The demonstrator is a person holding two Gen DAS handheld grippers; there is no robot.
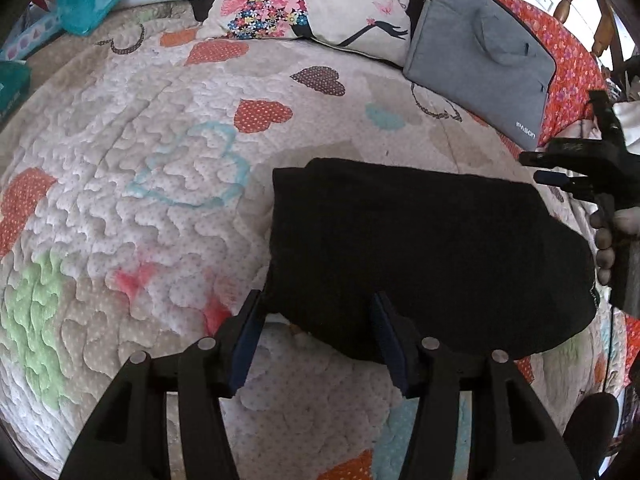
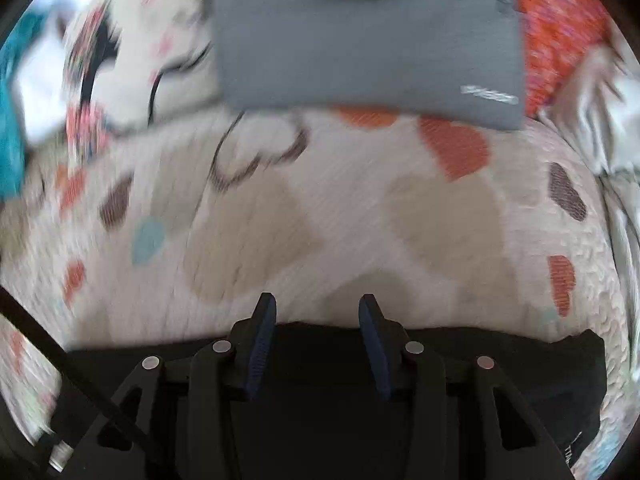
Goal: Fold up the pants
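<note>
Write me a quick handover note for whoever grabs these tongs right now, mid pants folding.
Left tongs: open, over the near edge of the black pants, nothing gripped.
Right tongs: open, empty, above the pants' far edge; that view is blurred.
Pants lie in a compact folded bundle on the heart quilt, in front of the grey laptop bag and the pillow.
Done: pants appear folded and released.
Left: possibly one more fold or a tidy; hard to judge.
</note>
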